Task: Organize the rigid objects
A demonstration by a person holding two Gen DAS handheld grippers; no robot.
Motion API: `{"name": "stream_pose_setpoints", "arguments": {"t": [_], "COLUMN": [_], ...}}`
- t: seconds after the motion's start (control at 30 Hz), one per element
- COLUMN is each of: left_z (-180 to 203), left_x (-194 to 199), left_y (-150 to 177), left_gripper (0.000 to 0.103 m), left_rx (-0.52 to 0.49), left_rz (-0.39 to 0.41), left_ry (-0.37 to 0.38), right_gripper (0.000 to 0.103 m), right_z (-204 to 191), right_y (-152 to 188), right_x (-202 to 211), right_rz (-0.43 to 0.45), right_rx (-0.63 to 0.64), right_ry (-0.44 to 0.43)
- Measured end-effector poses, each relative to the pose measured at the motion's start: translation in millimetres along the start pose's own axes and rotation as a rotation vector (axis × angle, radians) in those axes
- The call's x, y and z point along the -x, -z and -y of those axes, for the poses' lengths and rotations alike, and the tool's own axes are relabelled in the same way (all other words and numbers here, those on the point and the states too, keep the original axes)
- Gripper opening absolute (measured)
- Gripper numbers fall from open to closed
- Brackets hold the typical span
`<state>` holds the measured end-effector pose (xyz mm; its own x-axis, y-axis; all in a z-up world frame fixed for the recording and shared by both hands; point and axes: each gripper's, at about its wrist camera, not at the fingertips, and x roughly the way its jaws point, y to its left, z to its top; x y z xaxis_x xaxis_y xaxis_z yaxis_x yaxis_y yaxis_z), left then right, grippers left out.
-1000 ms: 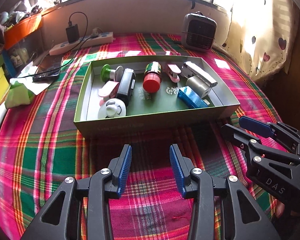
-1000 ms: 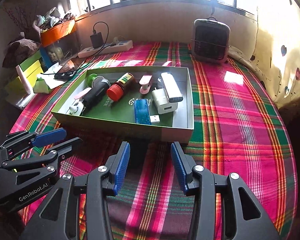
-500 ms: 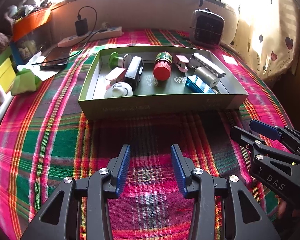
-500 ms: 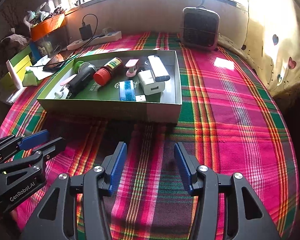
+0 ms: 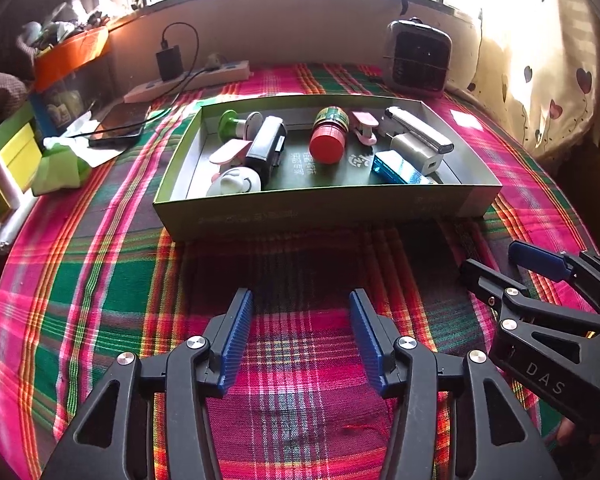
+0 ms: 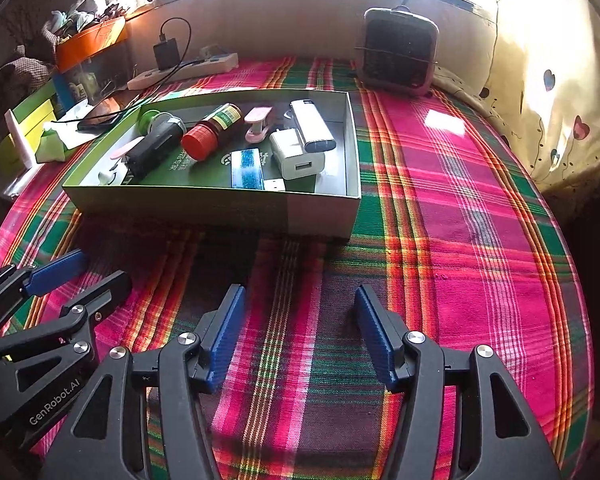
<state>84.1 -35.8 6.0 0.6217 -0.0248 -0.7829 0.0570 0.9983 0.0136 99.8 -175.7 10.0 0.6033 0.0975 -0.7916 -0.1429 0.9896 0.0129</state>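
The green box [image 6: 204, 204] sits mid-cloth holding the rigid items — red-capped bottle [image 6: 206, 134], white charger [image 6: 296, 158], blue card reader [image 6: 247, 168] — apparently already gathered. Both the left gripper [image 5: 300, 336] and right gripper [image 6: 298, 332] hang short of it, jaws opening, empty. A heater [image 6: 398, 52] and power strip [image 6: 184, 70] stand beyond, nothing blocks.

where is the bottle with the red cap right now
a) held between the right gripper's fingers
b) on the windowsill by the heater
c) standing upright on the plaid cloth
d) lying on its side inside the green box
d: the red-capped bottle lies on its side inside the green box, among the other small items.
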Motion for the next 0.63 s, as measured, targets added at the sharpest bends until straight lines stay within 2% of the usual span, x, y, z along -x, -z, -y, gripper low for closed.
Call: {"name": "stream_pose_setpoints", "arguments": {"t": [0.63], "left_z": [0.4], "left_x": [-0.1], "left_y": [-0.2], "left_gripper": [0.049], "left_rx": [-0.001], "left_rz": [0.000], "left_ry": [-0.001], "right_gripper": [0.060], "right_z": [0.0], "right_y": [-0.3], "right_x": [-0.4], "right_rz": [-0.001], "right_rx": [-0.001], "right_ry": [0.002]}}
